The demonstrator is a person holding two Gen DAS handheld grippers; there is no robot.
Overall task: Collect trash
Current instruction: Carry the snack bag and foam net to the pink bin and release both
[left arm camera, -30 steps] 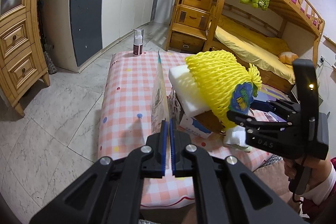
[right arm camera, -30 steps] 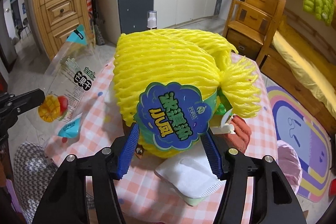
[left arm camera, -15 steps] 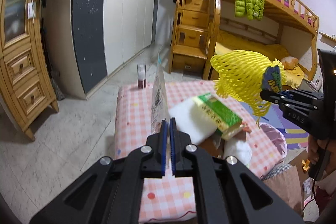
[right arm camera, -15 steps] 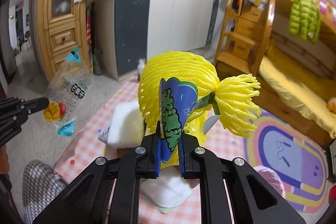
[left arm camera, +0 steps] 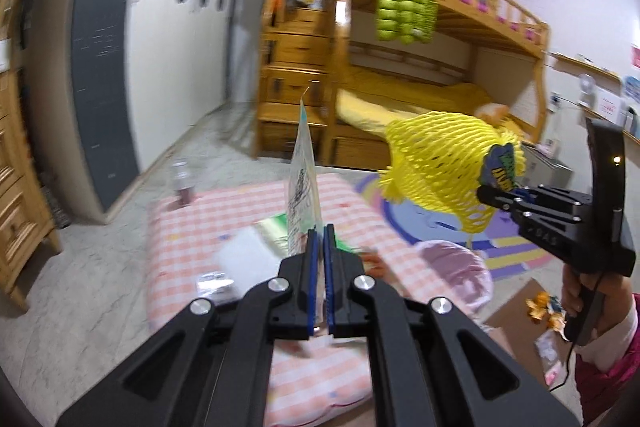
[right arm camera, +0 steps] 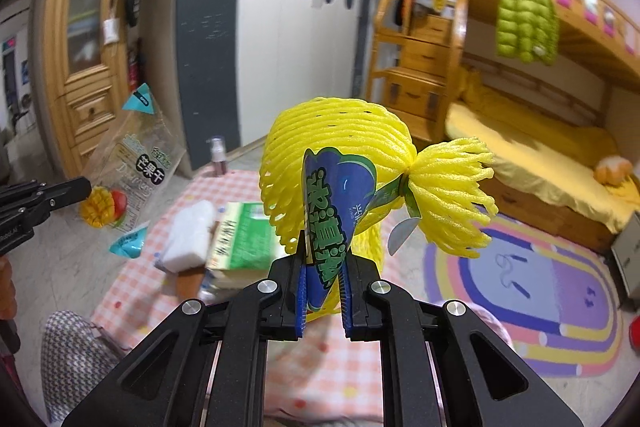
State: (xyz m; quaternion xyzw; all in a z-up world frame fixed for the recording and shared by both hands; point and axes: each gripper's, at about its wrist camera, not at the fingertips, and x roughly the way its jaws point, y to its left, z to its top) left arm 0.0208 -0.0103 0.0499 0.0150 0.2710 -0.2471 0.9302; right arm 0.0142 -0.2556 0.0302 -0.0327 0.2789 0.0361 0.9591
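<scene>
My left gripper (left arm camera: pixel 319 231) is shut on the bottom edge of a clear dried-mango snack bag (left arm camera: pixel 305 163), which stands edge-on above its fingers. In the right wrist view the same bag (right arm camera: pixel 132 163) hangs flat from the left gripper (right arm camera: pixel 86 187) at the left. My right gripper (right arm camera: pixel 322 261) is shut on the blue label (right arm camera: pixel 332 211) of a yellow foam fruit net (right arm camera: pixel 340 147), held in the air over the table. From the left wrist view the net (left arm camera: pixel 436 163) and the right gripper (left arm camera: pixel 486 194) are at the right, a hand below them.
A low table with a pink checked cloth (right arm camera: pixel 132 291) carries a green box (right arm camera: pixel 244 239), a white foam block (right arm camera: pixel 188 235) and a spray bottle (right arm camera: pixel 218 155). A cardboard box with scraps (left arm camera: pixel 532 307) sits on the floor at the right, by a pink cushion (left arm camera: pixel 456 267) and a striped rug (right arm camera: pixel 520 287).
The right gripper shut on the net's label and lifted the net off the table, baring the green box. Both grippers rose with their loads; the views swung right.
</scene>
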